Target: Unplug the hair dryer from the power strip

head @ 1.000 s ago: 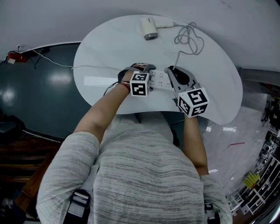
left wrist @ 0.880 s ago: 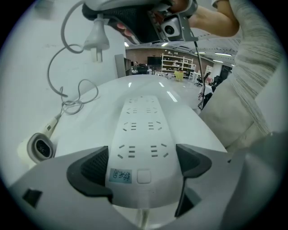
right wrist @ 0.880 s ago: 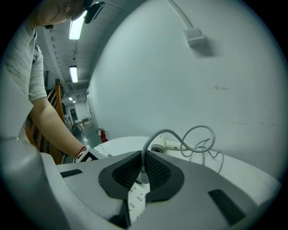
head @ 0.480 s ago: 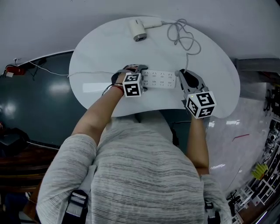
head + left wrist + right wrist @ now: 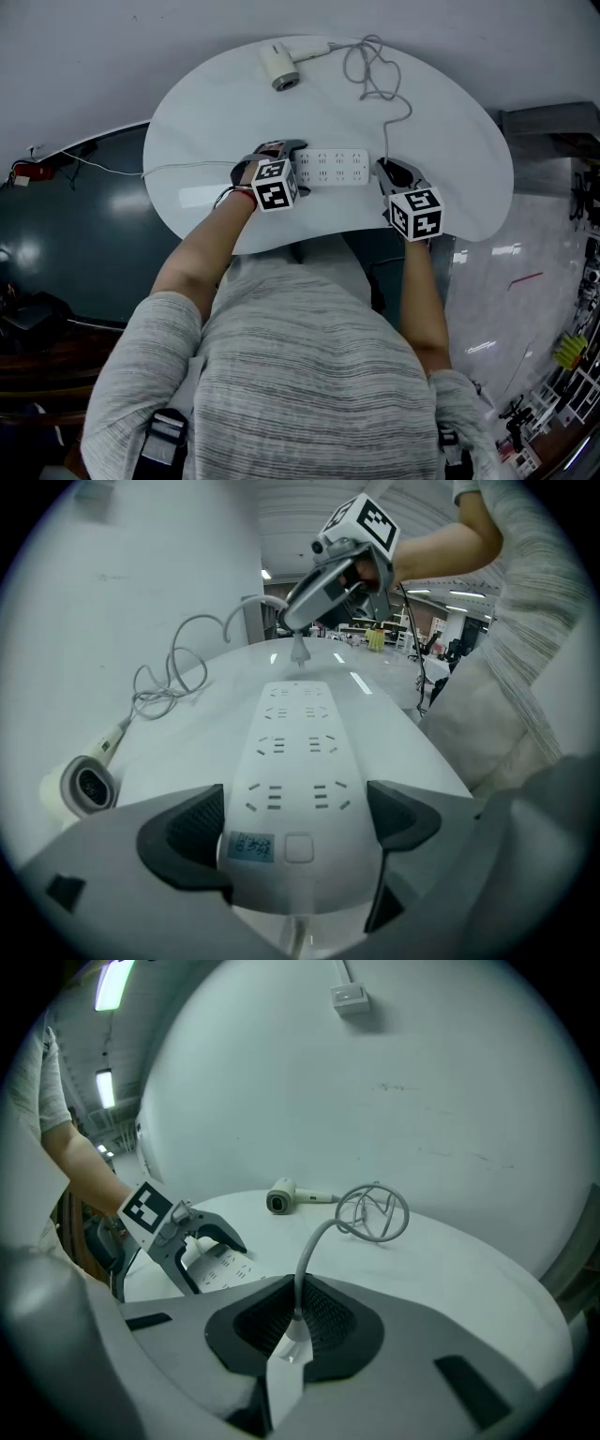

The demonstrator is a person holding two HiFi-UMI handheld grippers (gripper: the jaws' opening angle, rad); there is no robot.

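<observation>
The small white hair-dryer plug was pinched in the closed right gripper, already clear of the long white plastic power strip (lying lengthwise to its left), which was clamped by the left gripper.

- On my head feed the person wears a grey top with fine horizontal stripes. Its short sleeves end above the elbows.
- Dark straps with buckles lie over both shoulders.
- I can make out a thin dark-and-red band on the left wrist.
- The left gripper has a grey shell and carries a white cube printed with black square markers. Its pads are dark and finely textured.
- The right gripper is the same build, with a curved grey shell, a marker cube and dark ribbed pads.
</observation>
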